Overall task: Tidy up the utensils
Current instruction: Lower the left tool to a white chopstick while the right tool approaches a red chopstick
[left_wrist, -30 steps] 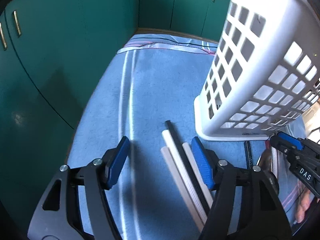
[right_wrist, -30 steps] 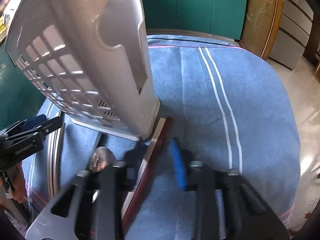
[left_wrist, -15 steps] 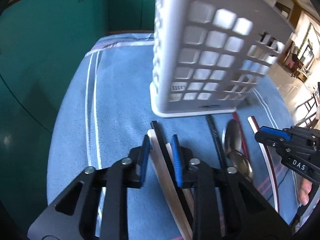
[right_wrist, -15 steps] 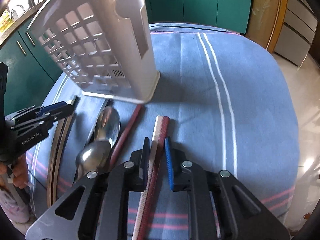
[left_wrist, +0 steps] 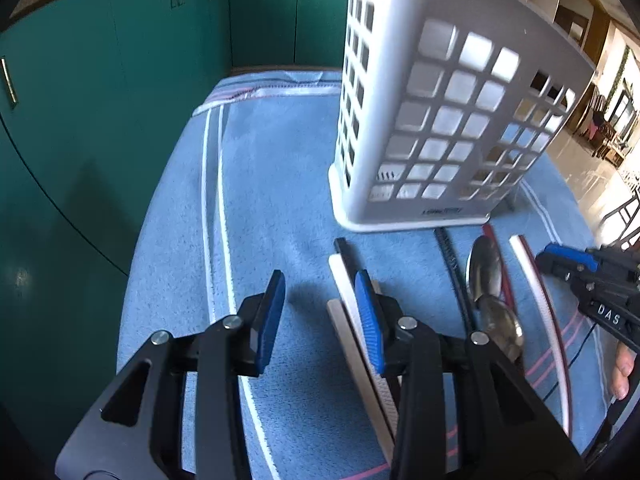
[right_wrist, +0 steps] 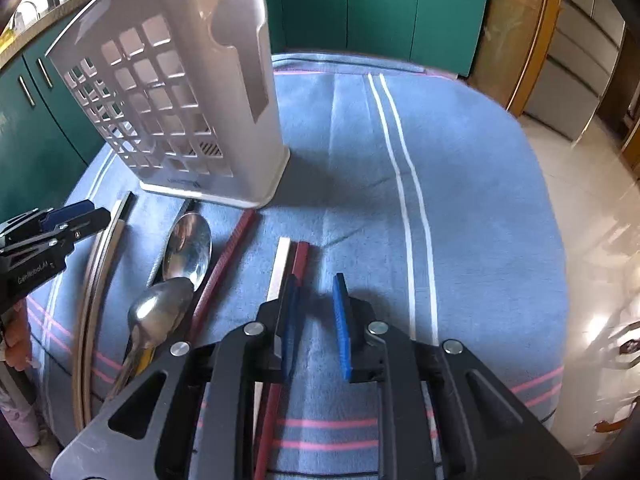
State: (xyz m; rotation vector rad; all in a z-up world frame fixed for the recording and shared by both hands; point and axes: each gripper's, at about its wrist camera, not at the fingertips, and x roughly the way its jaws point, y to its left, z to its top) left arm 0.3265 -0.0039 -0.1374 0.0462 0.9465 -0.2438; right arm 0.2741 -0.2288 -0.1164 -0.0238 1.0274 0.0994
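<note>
The white slotted utensil basket (left_wrist: 440, 120) (right_wrist: 180, 100) stands upright on the blue cloth. My left gripper (left_wrist: 322, 320) hovers low over the cloth. Its jaws are opening, and the pads touch nothing. White, beige and black chopsticks (left_wrist: 340, 276) lie along and under its right finger. My right gripper (right_wrist: 316, 328) is slightly apart, its jaws opening over bare cloth. A white and a dark red chopstick (right_wrist: 298, 258) run beneath its left finger. Two steel spoons (right_wrist: 188, 248) (left_wrist: 486, 268), a lone red chopstick (right_wrist: 228, 256) and a black one (left_wrist: 452, 264) lie between the grippers.
The blue striped cloth (right_wrist: 460, 200) covers a rounded table, with its edge and a shiny floor to the right. Teal cabinets (left_wrist: 80, 120) stand close on the left and behind. A person's hand (left_wrist: 624, 364) holds the right gripper (left_wrist: 556, 266).
The left jaws, narrow around the chopsticks half a second ago, now stand wider and left of them. The right gripper has shifted right, off the white and red pair.
</note>
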